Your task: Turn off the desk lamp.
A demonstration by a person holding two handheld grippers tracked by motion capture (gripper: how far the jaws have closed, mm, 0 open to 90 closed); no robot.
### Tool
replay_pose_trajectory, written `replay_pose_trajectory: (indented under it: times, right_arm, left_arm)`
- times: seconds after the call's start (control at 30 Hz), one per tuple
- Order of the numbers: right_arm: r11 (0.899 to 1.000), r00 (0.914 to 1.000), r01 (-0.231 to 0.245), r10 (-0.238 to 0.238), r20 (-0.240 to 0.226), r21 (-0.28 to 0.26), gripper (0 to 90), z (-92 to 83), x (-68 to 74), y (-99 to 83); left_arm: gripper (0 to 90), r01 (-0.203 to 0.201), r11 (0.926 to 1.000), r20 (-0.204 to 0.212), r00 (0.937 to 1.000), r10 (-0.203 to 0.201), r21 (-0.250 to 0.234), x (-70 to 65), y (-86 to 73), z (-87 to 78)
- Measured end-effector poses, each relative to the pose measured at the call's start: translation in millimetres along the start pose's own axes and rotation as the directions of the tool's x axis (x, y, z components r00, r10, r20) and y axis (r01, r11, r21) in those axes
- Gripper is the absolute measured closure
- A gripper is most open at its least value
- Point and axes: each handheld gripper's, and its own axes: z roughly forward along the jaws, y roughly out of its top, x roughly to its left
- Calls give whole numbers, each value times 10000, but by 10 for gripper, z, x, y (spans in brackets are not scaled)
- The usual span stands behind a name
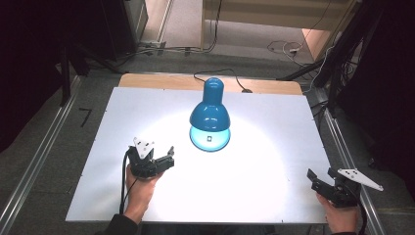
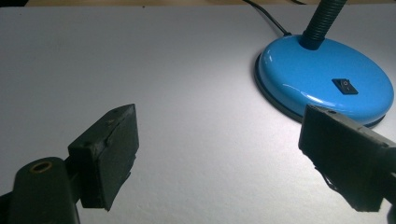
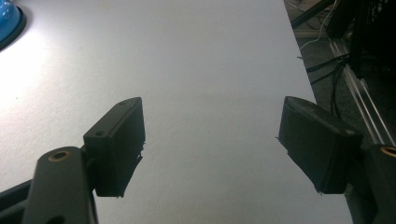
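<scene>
Left gripper (image 1: 161, 161) nearest, jaws spread wide, nothing held, low over white table (image 1: 254, 191). Blue desk lamp (image 1: 210, 115) up and right of it; lamp base (image 2: 322, 77) just beyond right jaw in left gripper view, rocker switch (image 2: 345, 86) on near side of base, facing the gripper. Gooseneck (image 2: 322, 21) rising from far side of base. Right gripper (image 1: 327, 183) well right of lamp, at table's edge, jaws also wide, empty. Left clearly the nearer; likely next: short forward-right reach to switch.

In the left gripper view the lamp's neck (image 2: 322, 21) runs off the top edge, hiding its shade; the switch (image 2: 345, 86) marking is too small to read.
</scene>
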Motion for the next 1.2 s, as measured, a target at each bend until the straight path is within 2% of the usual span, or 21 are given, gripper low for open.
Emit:
replay_pose_trajectory:
  times: [0.77,1.2]
  right_arm:
    - [10000,10000,-3,3,24,32,210,2,-1,2]
    - [10000,10000,-1,1,34,57,210,11,-3,2]
  left_arm:
    - [141,-154,9999,361,9992,153,20,-186,76,112]
    - [145,-187,9997,583,9981,178,141,-361,143,229]
